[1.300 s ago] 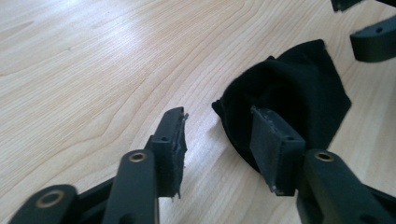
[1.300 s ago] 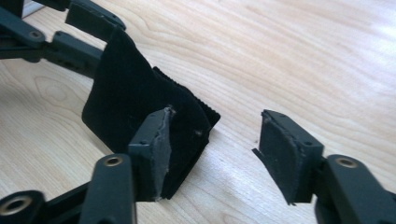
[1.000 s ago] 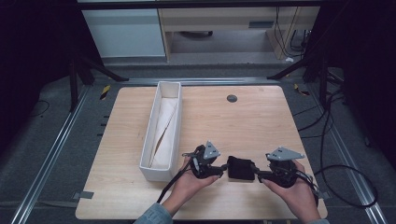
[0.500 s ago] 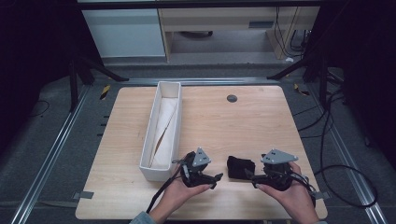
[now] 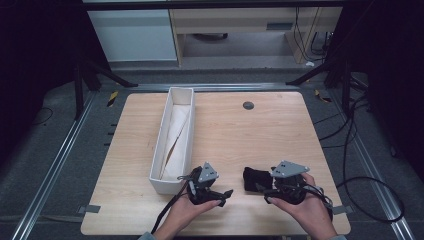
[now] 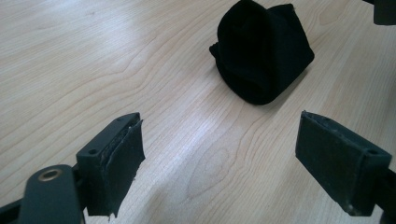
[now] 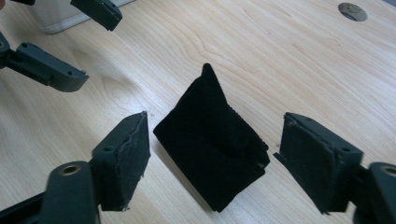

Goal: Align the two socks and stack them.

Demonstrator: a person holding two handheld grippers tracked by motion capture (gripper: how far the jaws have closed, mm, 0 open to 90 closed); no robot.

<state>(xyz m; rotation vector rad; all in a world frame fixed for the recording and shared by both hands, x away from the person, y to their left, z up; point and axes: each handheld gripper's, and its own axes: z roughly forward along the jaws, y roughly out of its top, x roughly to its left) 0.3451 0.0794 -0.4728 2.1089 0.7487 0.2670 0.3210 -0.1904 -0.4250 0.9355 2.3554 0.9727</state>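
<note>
A folded black cloth [image 5: 254, 178] lies on the table [image 5: 280, 135] near its front edge, right of the middle. The right gripper [image 5: 266, 191] rests just beside it, its 2 jaws spread wide with the cloth between them, apparently not touching. The left gripper [image 5: 226, 196] sits apart to the left, jaws wide and empty. A white tray [image 5: 161, 152] stands along the left side.
</note>
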